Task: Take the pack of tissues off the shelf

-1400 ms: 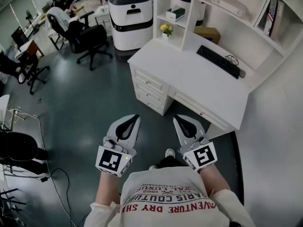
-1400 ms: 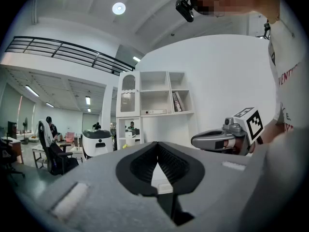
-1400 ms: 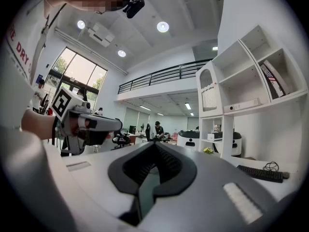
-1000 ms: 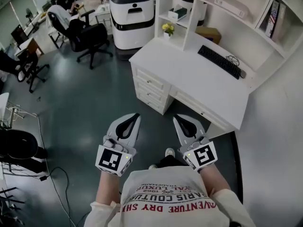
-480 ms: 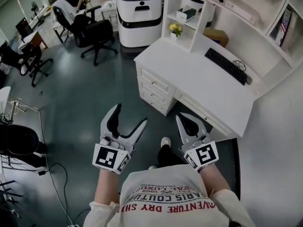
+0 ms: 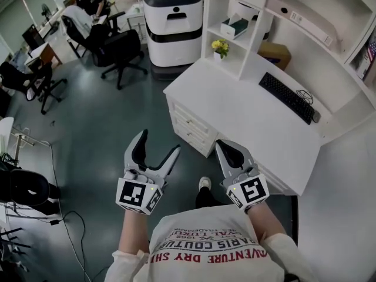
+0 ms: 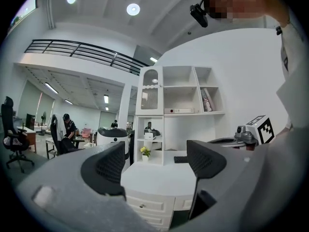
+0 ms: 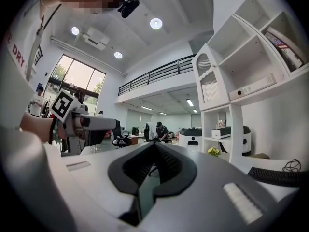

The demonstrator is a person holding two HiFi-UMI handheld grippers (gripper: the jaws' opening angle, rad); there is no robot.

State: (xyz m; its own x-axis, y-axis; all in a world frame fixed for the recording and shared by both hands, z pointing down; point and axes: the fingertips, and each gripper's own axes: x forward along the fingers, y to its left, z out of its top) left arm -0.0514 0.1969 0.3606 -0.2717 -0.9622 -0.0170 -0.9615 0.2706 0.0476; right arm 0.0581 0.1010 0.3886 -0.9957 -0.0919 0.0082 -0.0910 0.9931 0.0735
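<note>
The pack of tissues [image 6: 235,26], a white box with a dark top, lies on a middle shelf of the white shelf unit [image 6: 207,16] at the desk's far left end. It shows small in the left gripper view [image 7: 148,135] and in the right gripper view [image 8: 221,133]. Both grippers hang low in front of the person, well short of the desk. My left gripper [image 6: 160,143] has its jaws spread and still opening, with nothing between them [image 7: 154,163]. My right gripper [image 6: 223,147] is shut and empty, its pads together [image 8: 153,153].
A white desk [image 6: 235,104] with drawers stands ahead, with a black keyboard [image 6: 288,97], yellow flowers [image 6: 220,46] and a brown box [image 6: 274,53] on it. A white machine [image 6: 173,16] stands to its left. Black office chairs [image 6: 114,49] and people are at the far left.
My left gripper has gone from shut to wide open. The right gripper stays shut. The desk and shelf have shifted slightly in the head view.
</note>
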